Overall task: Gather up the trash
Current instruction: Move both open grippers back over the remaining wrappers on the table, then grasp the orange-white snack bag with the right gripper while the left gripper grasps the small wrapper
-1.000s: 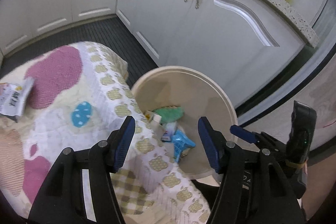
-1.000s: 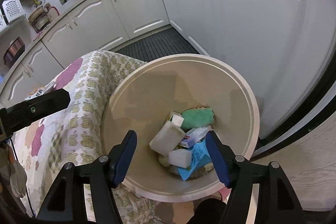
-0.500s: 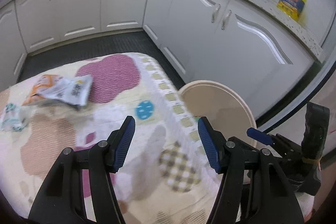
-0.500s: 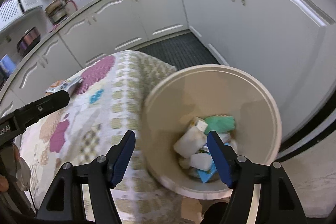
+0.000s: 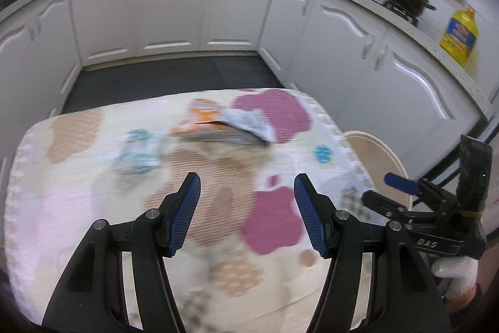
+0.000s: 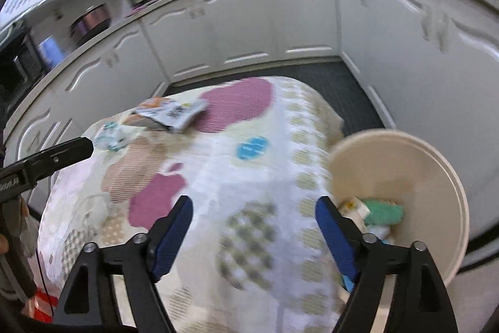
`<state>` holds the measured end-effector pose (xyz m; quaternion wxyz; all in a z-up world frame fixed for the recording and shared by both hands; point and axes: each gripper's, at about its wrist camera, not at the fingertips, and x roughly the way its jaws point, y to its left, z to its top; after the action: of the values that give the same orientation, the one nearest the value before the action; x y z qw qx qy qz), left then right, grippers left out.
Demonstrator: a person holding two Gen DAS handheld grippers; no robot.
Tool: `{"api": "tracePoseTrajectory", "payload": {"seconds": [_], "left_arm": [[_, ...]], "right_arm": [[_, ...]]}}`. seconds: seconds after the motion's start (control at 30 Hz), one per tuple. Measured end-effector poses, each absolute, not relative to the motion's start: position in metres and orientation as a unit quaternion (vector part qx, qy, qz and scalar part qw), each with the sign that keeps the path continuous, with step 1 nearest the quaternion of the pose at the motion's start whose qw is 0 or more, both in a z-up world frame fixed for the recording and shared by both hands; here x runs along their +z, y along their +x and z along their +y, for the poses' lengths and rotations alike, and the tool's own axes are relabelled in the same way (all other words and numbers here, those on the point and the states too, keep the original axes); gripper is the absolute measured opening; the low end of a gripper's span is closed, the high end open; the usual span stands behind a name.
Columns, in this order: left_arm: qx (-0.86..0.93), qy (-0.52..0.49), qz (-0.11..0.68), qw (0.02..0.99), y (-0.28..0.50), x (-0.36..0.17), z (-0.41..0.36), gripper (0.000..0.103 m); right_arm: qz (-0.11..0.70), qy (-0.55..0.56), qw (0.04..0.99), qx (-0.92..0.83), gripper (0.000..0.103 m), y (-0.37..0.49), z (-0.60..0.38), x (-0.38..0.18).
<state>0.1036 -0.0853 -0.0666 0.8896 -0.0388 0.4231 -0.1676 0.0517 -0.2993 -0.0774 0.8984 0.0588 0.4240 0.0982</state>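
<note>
- Trash left to collect: an orange-and-white wrapper (image 5: 224, 127) and a smaller teal-and-white packet (image 5: 135, 153), both lying on the far part of the cloth-covered table (image 5: 78, 208).
- Left wrist view: left tool (image 5: 246, 213) hangs over the near half of the table, jaws parted, nothing between them. Wrapper lies ahead, almost straight on; its long axis runs left to right across the line of approach. Packet sits ahead and to the left, just beside the wrapper. Picture is blurred, so the print is unreadable.
- Same view, right edge: right tool (image 5: 379, 192) near the cream bin (image 5: 386, 155), held by a white-gloved hand (image 5: 457, 273).
- Right wrist view: right tool (image 6: 254, 231) has its jaws opening, empty. Wrapper (image 6: 171, 114) and packet (image 6: 112, 138) lie far and to the left; the bin (image 6: 436, 164) with its dropped rubbish sits at the right.
- Judgement: left tool is nearer both pieces and better lined up; a straight reach forward should meet the wrapper broadside.
</note>
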Motion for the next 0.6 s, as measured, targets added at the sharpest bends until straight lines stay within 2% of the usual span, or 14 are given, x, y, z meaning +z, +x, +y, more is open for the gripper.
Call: {"api": "tracePoseTrajectory", "payload": {"seconds": [0.1,0.3,0.6], "left_arm": [[-0.149,-0.045,0.424,0.892,0.106,-0.068,-0.058,0.065],[-0.133,-0.051,0.431,0.891,0.123,-0.078,-0.020,0.066],[-0.151,-0.034,0.449,0.880,0.166,-0.104,-0.016,0.066]], "right_arm": [[0.417,0.036,0.900,0.125,0.085,0.064,-0.271,-0.073],[0.410,-0.025,0.896,0.168,0.085,0.102,-0.215,-0.074],[0.386,-0.138,0.890,0.201,0.085,0.153,-0.163,-0.091]]}}
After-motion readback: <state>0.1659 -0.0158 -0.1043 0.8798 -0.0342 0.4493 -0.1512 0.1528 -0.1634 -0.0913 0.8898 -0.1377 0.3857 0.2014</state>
